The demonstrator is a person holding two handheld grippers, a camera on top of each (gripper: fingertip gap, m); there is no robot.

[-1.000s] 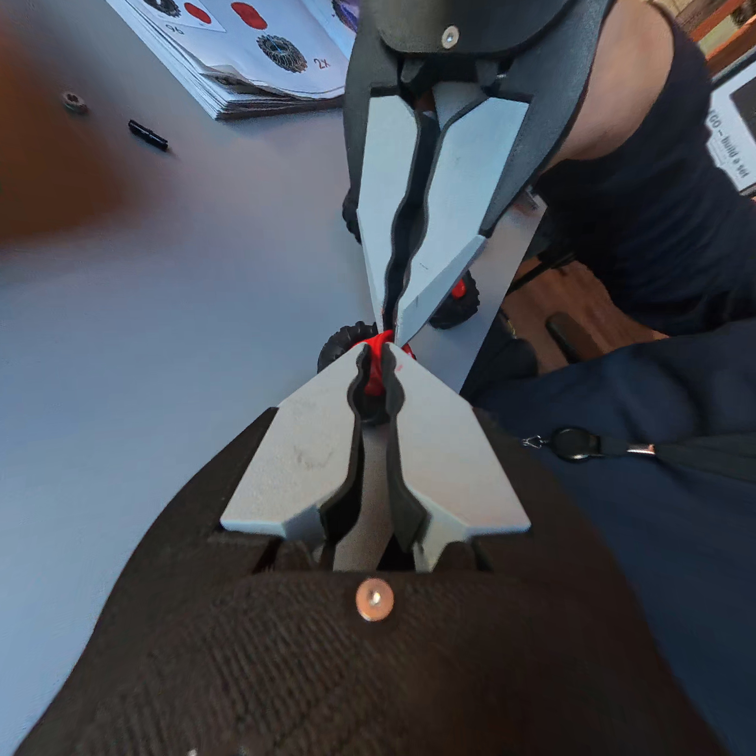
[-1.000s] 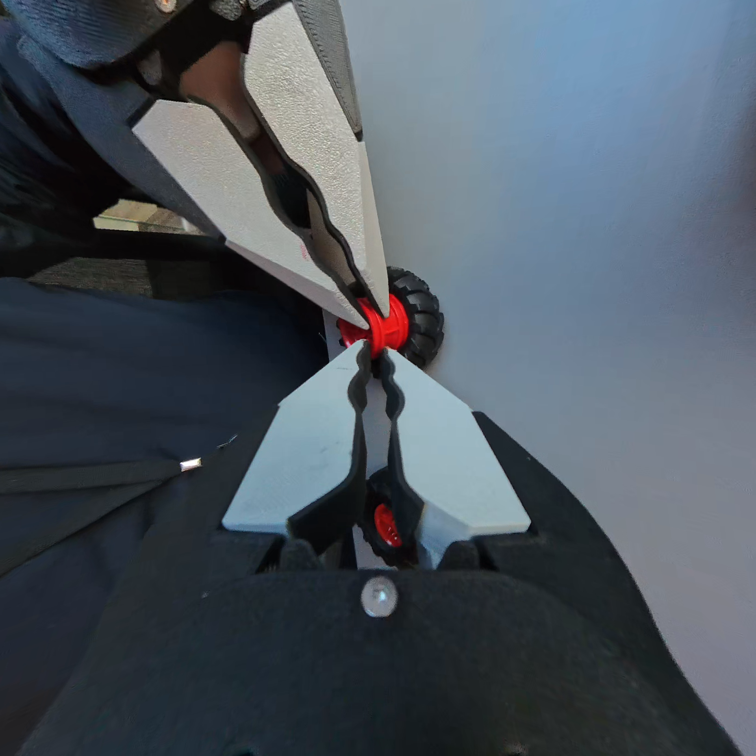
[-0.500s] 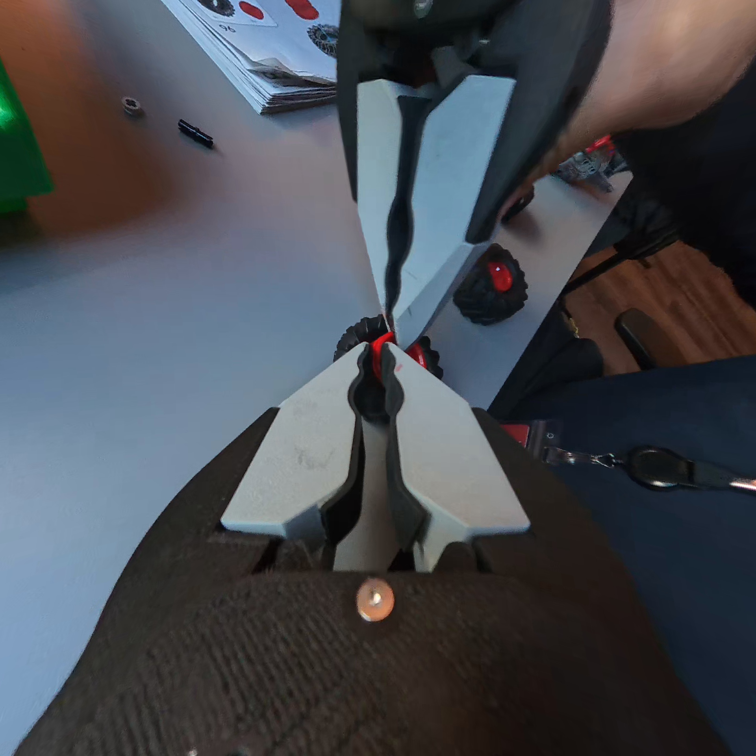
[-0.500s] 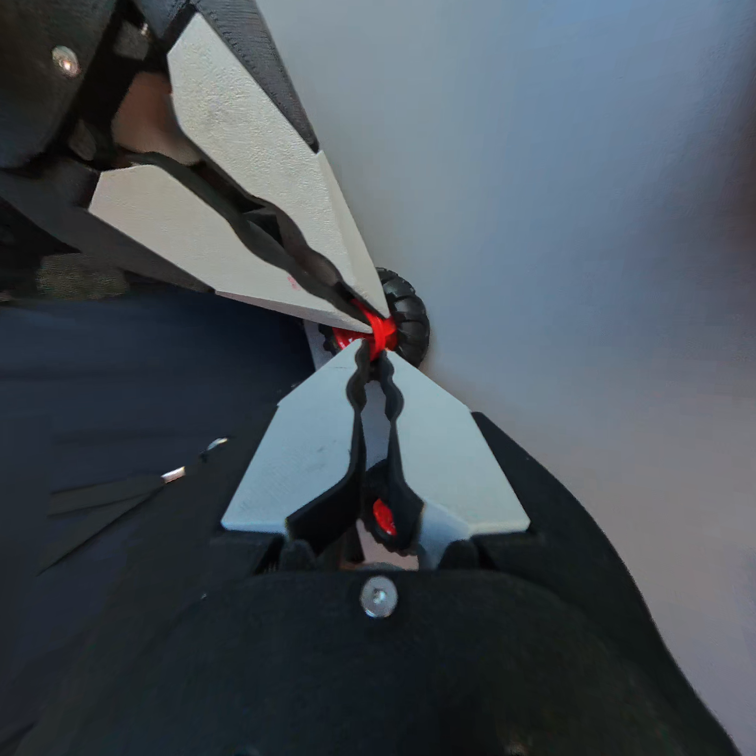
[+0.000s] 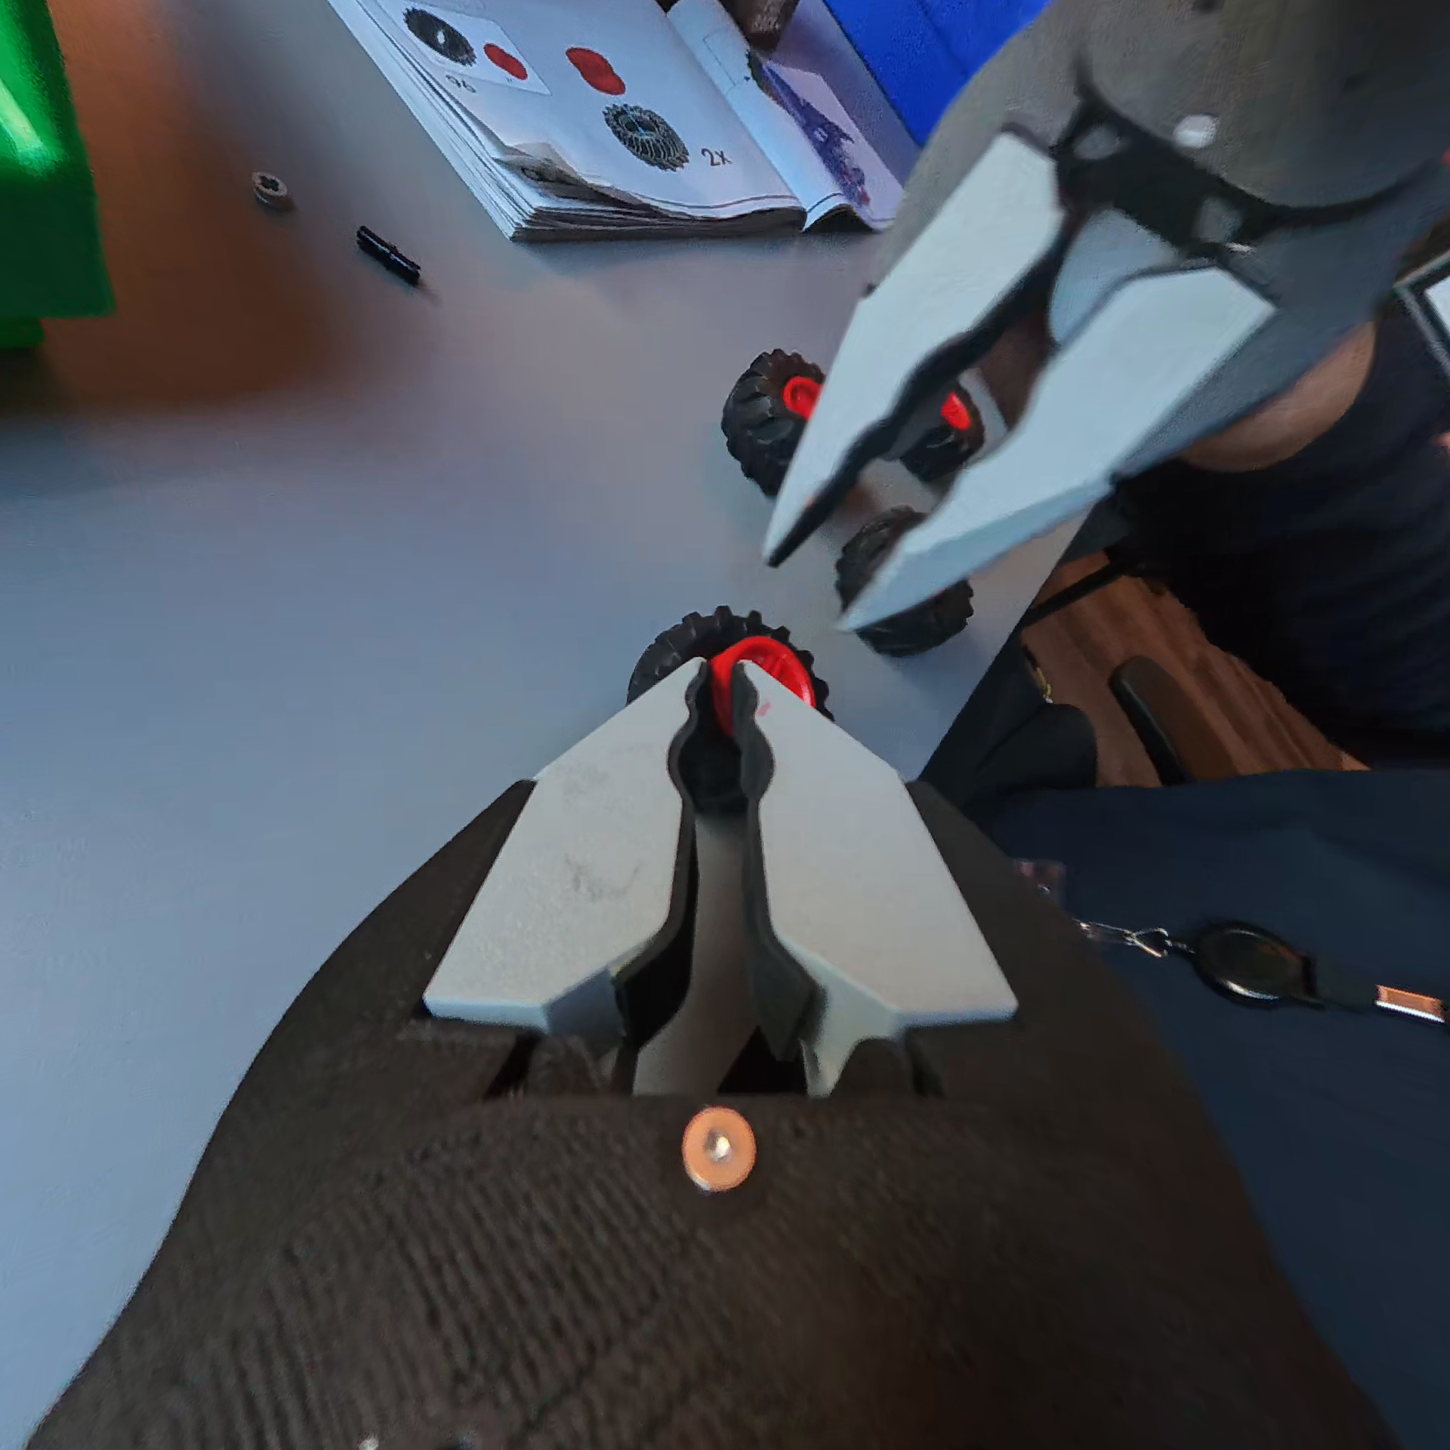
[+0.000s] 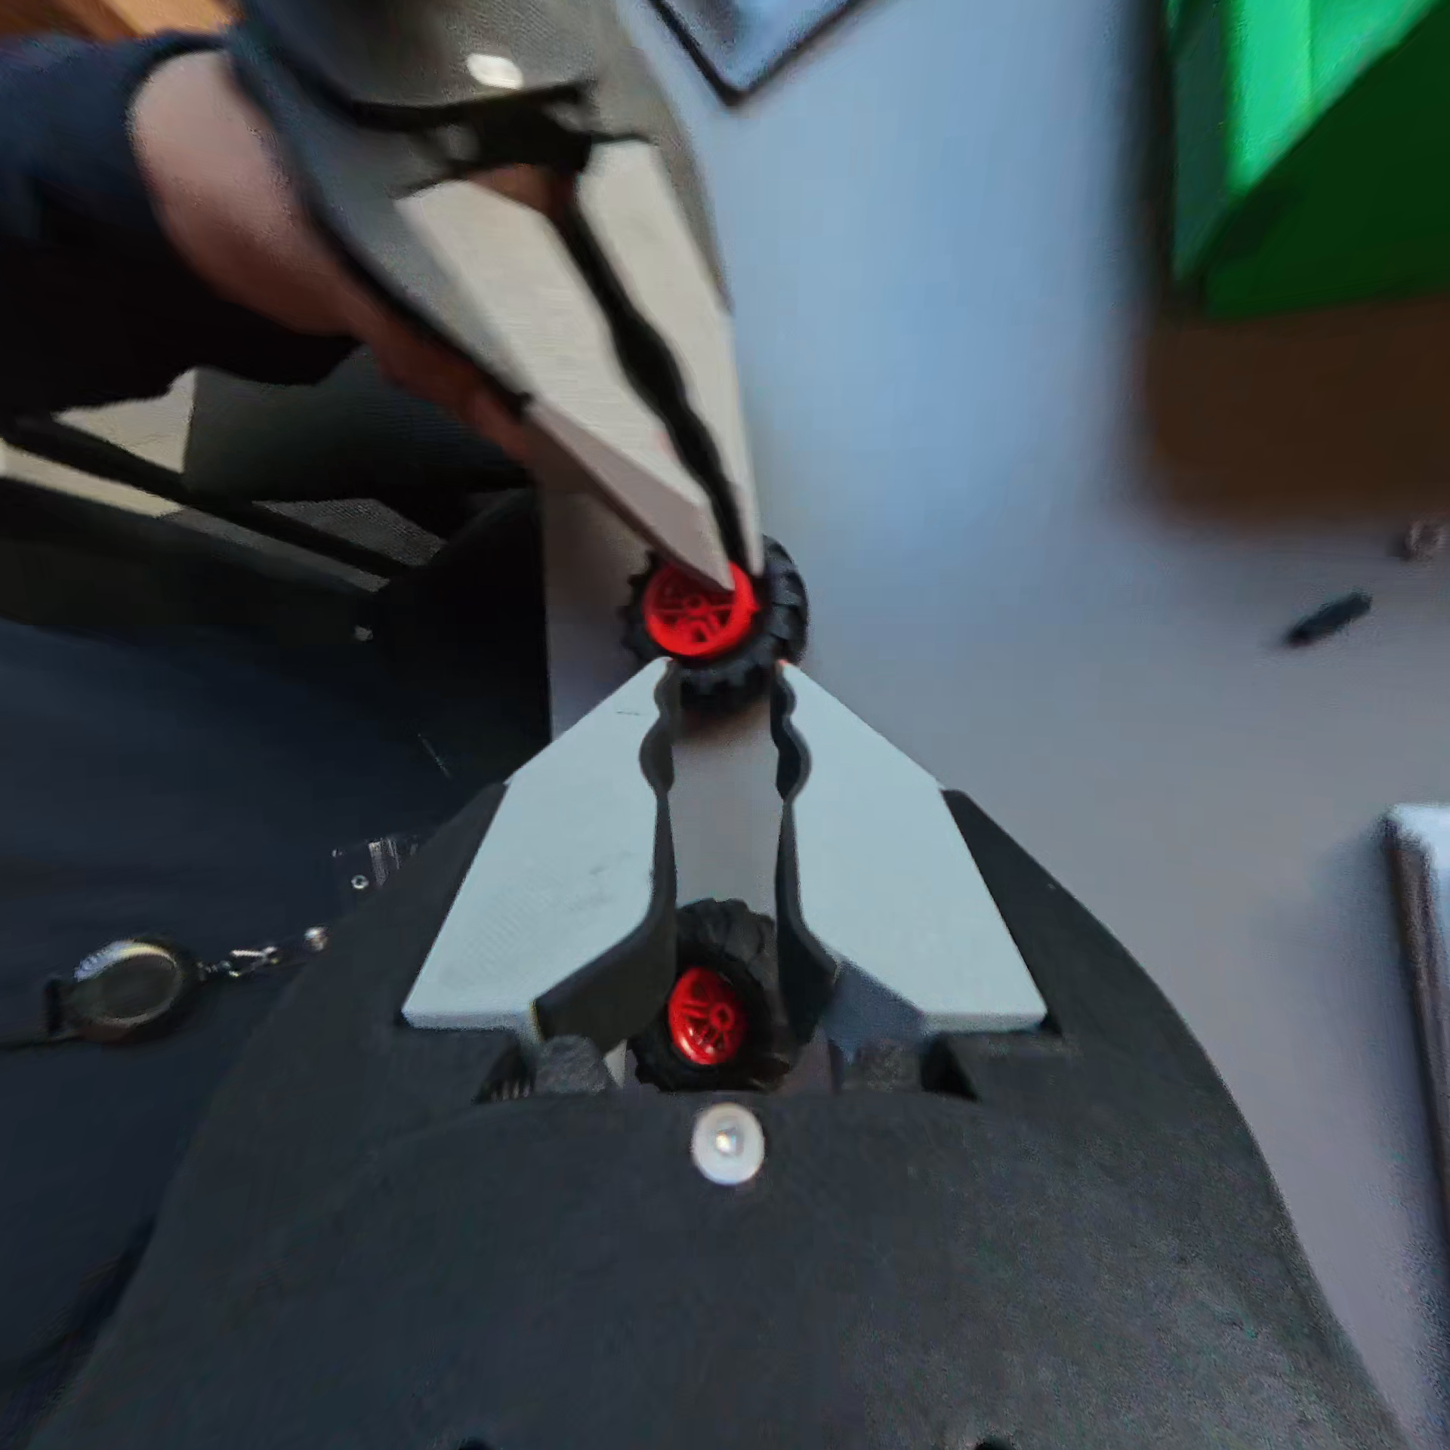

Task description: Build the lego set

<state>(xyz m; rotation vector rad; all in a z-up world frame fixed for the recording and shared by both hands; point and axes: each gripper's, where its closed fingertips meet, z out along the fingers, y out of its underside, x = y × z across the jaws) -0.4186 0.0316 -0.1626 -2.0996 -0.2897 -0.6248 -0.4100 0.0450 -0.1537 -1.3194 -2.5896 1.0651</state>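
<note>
A wheel (image 5: pixel 726 683), black tyre on a red hub, sits just below the frame's centre in the left wrist view, near the bench (image 5: pixel 314 588) edge; the left tongs (image 5: pixel 720 690) are clamped on its hub. The right tongs (image 5: pixel 812 584), at right of centre, stand apart and empty, clear of the wheel. Behind them, three more wheels (image 5: pixel 765 420) rest on the bench, at least two showing red hubs, so the tyre-and-hub step looks largely done. In the right wrist view the held wheel (image 6: pixel 710 612) shows just above centre, and another wheel (image 6: pixel 718 1012) lies under the right tongs (image 6: pixel 726 686). An open booklet (image 5: pixel 628 133) lies at top centre, a black pin (image 5: pixel 388 255) and a small bush (image 5: pixel 272 191) at upper left, unused. No built body shows, so mounting the wheels probably remains.
</note>
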